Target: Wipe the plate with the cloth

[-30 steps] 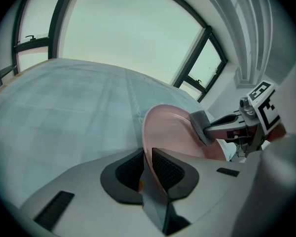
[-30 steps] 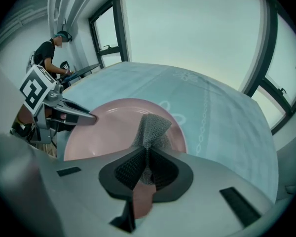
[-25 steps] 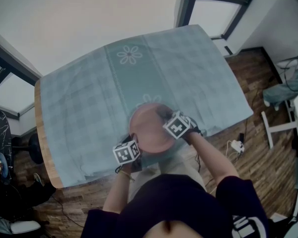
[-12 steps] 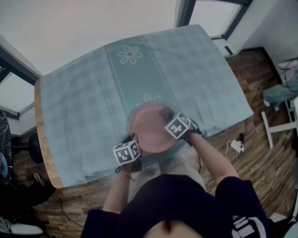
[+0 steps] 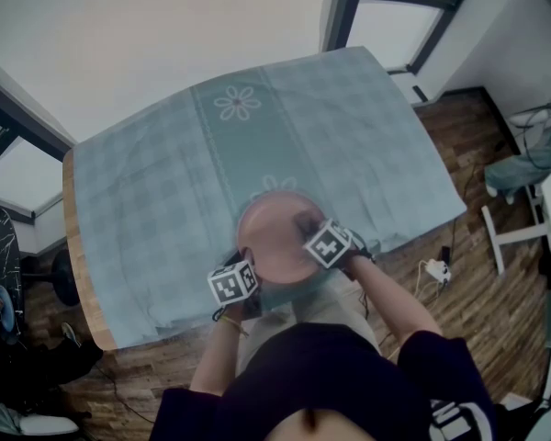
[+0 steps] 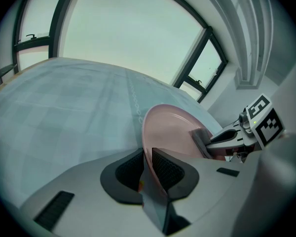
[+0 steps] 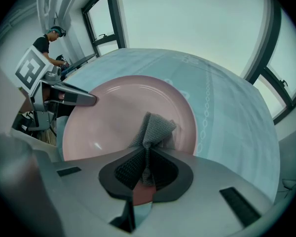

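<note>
A pink plate [image 5: 268, 235] is held tilted above the table's near edge. My left gripper [image 5: 249, 269] is shut on its near-left rim; in the left gripper view the rim [image 6: 147, 147] runs between the two pads of the left gripper [image 6: 148, 168]. My right gripper [image 5: 309, 229] is shut on a grey cloth [image 7: 155, 126] and presses it onto the plate's face [image 7: 113, 110], right of centre. The left gripper view shows the cloth [image 6: 201, 141] flat against the plate [image 6: 170, 127], with the right gripper [image 6: 226, 138] behind it. The left gripper's finger [image 7: 81, 98] shows at the plate's left rim.
A blue-green checked tablecloth [image 5: 165, 182] with a flower band covers the table; a wooden edge [image 5: 78, 274] shows at the left. Dark-framed windows stand beyond the table. A person [image 5: 0, 338] sits at the lower left. A white power strip [image 5: 436, 270] lies on the wooden floor at the right.
My right gripper has slid the cloth a little across the plate, toward the person. The left gripper and the plate have stayed still.
</note>
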### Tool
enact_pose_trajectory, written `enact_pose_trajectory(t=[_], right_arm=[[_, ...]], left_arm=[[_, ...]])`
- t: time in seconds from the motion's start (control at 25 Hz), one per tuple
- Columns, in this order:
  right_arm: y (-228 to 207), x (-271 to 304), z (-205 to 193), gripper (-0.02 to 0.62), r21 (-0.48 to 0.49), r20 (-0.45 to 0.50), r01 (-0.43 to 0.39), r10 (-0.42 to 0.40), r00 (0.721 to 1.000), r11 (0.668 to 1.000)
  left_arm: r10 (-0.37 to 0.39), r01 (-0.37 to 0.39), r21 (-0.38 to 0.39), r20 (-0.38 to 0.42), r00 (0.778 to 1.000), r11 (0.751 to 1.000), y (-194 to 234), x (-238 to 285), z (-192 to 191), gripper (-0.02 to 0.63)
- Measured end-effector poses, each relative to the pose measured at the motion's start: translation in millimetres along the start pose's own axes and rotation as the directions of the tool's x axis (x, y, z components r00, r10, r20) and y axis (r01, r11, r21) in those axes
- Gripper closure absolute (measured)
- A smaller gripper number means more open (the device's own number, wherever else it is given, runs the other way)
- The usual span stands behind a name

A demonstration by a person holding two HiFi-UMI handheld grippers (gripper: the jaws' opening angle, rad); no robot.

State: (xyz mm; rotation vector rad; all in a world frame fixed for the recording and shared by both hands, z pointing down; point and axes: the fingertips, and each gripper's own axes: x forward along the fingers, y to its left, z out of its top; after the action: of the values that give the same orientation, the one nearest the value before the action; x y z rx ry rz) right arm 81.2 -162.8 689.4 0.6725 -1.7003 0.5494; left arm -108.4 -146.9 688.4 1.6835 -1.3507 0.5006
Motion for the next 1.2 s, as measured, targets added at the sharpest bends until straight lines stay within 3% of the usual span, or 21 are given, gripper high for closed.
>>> enact_pose_trajectory(t=[0.32,0.56,0.88,1.2], right_arm=[[19.2,-0.6,-3.7,0.563,-0.017,0.015,-0.037,0.037,0.999,0.999],[45.9,0.3,-11.8,0.563,0.009,0.014,-0.125,0.125,0.992,0.992],[62.6,-1.0,-7.6,0.563,-0.041,0.042,-0.128,0.13,0.991,0.991],[61.0,-5.8,-0.4,0.563,0.057,0.138,-0.104,0.095,0.986,0.993]], left_arm=[[0.002,-0.002,-0.002,0.004,1.0,1.0,0.1,0.4,0.7,0.541],[0.007,-0.007,-0.009,0.004,1.0,1.0,0.3,1.1,-0.8,0.541],[0.008,-0.008,-0.011,0.008,1.0,1.0,-0.7,1.0,-0.3,0.541],[0.022,-0.023,0.044,0.014,1.0,0.999,-0.2,-0.8,-1.7,0.541]])
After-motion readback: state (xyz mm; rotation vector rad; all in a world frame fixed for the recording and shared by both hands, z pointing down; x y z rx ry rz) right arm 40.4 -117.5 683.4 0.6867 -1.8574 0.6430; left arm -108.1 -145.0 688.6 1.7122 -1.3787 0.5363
